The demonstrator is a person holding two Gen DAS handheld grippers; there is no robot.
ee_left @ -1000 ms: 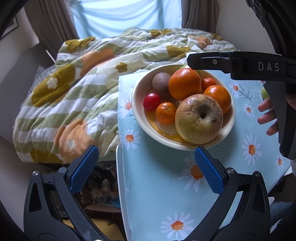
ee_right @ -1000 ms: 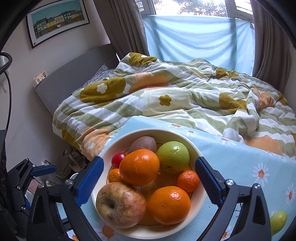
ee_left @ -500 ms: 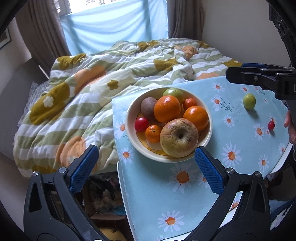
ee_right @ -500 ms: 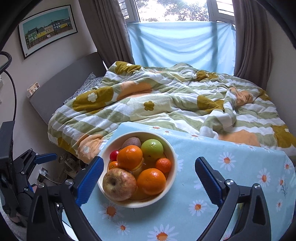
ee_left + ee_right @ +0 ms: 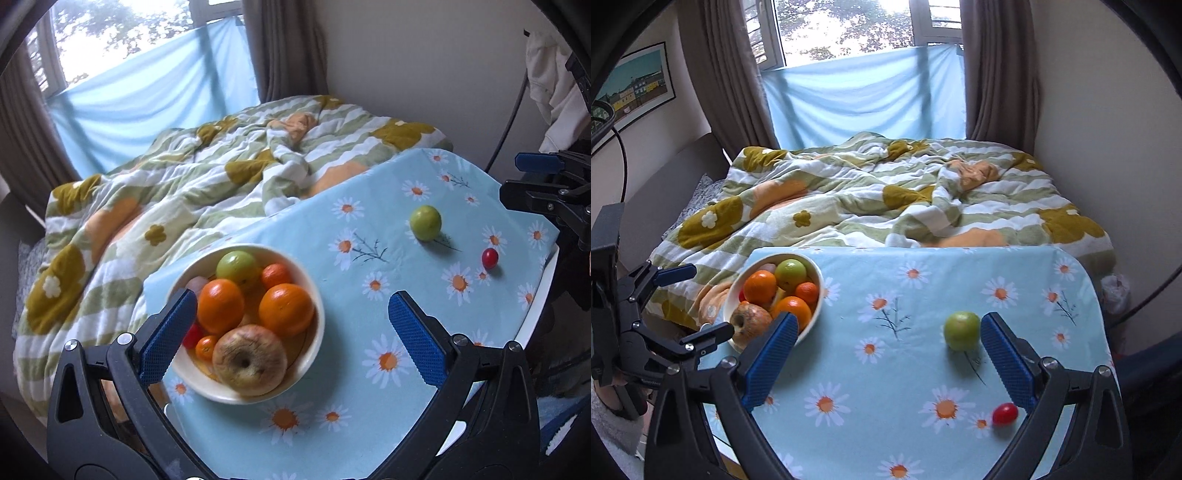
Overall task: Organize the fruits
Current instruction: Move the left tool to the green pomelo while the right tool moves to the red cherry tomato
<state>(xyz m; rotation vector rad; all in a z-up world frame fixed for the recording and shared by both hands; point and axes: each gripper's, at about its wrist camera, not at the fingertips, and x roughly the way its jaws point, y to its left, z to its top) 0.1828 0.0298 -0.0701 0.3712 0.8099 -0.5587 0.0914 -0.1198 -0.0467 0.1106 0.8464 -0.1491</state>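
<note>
A cream bowl [image 5: 314,334] [image 5: 816,314] at the table's left end holds several fruits: oranges, a green apple, a large brownish apple [image 5: 249,360], a small tomato. A loose green apple [image 5: 425,223] [image 5: 961,330] and a red cherry tomato [image 5: 489,257] [image 5: 1004,414] lie on the tablecloth to the right. My left gripper [image 5: 291,332] is open and empty, raised above the bowl's near side. My right gripper [image 5: 886,352] is open and empty, above the table; the green apple sits just inside its right finger [image 5: 1006,356].
The table wears a light blue daisy cloth [image 5: 369,369] [image 5: 886,387]. A bed with a flowered striped quilt [image 5: 879,195] runs right behind the table. Walls and curtains close in on both sides. The other gripper shows at each view's edge.
Both grippers have pulled back and up from the bowl. The views widened, so the loose green apple and cherry tomato on the right now show. Both stay open.
</note>
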